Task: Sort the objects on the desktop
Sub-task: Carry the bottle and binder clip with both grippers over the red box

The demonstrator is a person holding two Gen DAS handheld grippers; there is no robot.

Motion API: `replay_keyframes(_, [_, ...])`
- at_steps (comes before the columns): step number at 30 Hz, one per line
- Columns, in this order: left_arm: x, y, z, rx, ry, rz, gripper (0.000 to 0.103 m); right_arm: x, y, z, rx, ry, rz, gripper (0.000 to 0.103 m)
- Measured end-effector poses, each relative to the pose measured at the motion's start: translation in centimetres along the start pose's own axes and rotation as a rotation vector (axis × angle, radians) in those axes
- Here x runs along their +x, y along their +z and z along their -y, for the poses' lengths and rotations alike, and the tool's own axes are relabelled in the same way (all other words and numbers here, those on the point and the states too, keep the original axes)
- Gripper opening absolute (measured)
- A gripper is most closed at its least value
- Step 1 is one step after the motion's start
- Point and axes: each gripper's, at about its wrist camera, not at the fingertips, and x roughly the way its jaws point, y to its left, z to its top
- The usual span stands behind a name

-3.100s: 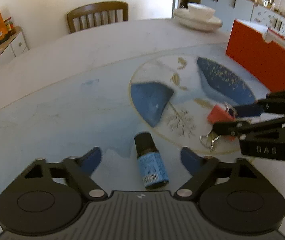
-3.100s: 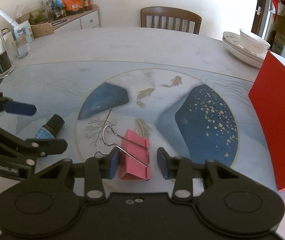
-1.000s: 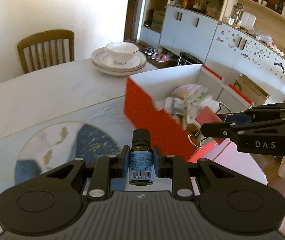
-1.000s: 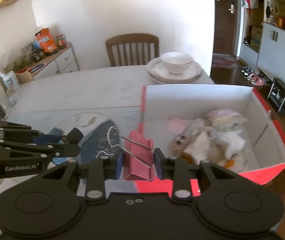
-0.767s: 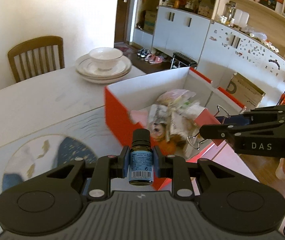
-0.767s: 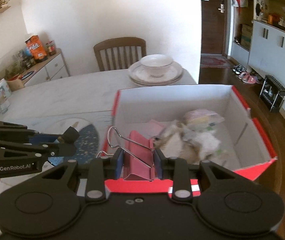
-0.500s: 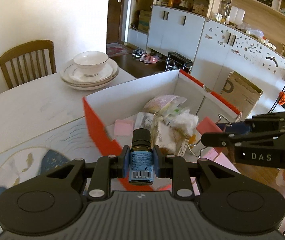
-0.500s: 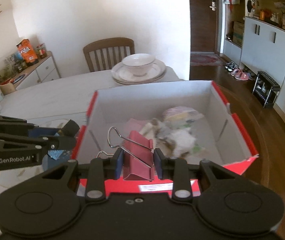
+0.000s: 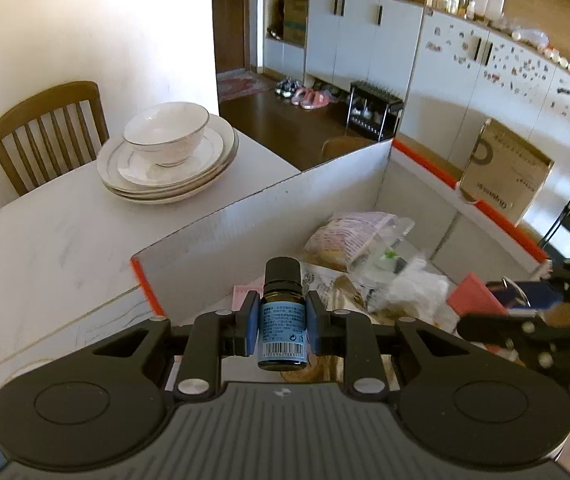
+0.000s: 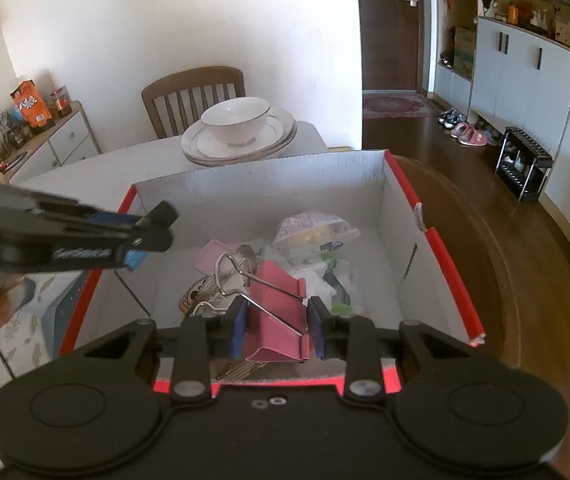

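Left wrist view: your left gripper (image 9: 281,322) clamps an upright blue-labelled bottle (image 9: 282,320) over the near left corner of the red box (image 9: 269,208). Right wrist view: your right gripper (image 10: 277,326) pinches a pink clip (image 10: 279,320) above the box's near rim, over packets (image 10: 317,236) inside. Stacked plates (image 10: 241,136) sit on the table beyond.

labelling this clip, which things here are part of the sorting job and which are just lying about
Part of the job:
- small bottle, clamped in the left gripper
- pink binder clip, clamped in the right gripper
- red box, both items held over it

Just lying about:
- stacked plates with bowl
- wooden chair
- snack bag on the sideboard
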Motion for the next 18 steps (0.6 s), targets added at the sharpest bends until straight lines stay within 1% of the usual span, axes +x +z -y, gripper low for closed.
replay_keyframes(3, [1.8,0.7,0.0,0.01,0.013,-0.038,0.023,0.9,0.3,-0.1,-0.013,0.022,-0.019,0.031])
replay_keyframes(6, [3.6,1.4,-0.3,0.0,0.009,-0.083,0.023,1.6,0.4,-0.5,-0.048,0.045,-0.031,0.031])
replay_keyframes(10, [5.6,1.9,-0.3,0.017,0.005,-0.133,0.023,2.8,0.3,-0.7,-0.088,0.055,-0.053,0.031])
replay_keyframes(15, [7.2,1.9,-0.4,0.023,0.003,-0.18,0.023,4.0,0.0,-0.6,-0.11,0.053,-0.08,0.031])
replay_keyframes(18, [8.0,1.7,-0.2,0.033,0.002,-0.208,0.023,4.7,-0.1,-0.4,-0.092,0.071,-0.118,0.031])
